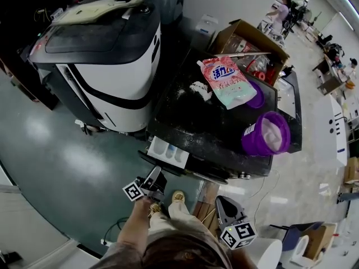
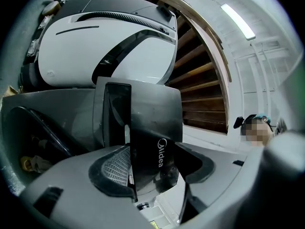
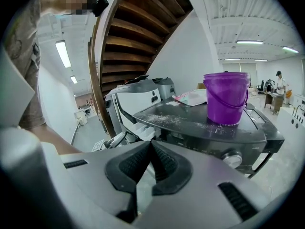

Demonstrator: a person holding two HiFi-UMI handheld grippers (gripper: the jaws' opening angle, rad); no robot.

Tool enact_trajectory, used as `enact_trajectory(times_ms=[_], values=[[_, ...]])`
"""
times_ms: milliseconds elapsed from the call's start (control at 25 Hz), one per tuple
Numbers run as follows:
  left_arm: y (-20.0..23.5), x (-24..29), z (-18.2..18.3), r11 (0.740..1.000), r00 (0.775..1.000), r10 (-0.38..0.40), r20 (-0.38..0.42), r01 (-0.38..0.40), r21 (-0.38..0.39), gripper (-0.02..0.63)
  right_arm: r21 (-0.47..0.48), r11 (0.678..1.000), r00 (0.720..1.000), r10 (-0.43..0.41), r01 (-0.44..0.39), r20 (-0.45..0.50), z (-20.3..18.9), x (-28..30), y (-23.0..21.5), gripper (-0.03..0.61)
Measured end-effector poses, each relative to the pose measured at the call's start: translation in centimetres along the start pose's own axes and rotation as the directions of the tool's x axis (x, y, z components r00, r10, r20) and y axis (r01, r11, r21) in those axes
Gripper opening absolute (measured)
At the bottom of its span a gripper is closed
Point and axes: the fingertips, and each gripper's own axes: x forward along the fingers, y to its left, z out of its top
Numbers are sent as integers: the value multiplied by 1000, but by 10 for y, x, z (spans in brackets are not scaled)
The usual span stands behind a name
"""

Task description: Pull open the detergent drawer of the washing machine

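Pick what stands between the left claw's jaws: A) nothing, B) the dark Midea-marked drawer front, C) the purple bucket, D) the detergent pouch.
B: the left gripper view shows the dark drawer front standing between the jaws of the left claw.

Left claw (image 1: 152, 179), lower centre, jaws spread wide on drawer front (image 2: 155, 123); right claw (image 1: 227, 207), lower right, jaws together, empty.

"Midea" on the dark detergent drawer front (image 2: 153, 123)
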Motion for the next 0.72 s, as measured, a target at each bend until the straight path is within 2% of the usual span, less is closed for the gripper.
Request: enact_trajectory(times_ms=[720], values=[[-24,-50,-14,1000,1000,-4,13,4,-8,290,1,999,999,44,-44,16,-12,-17,20,2]])
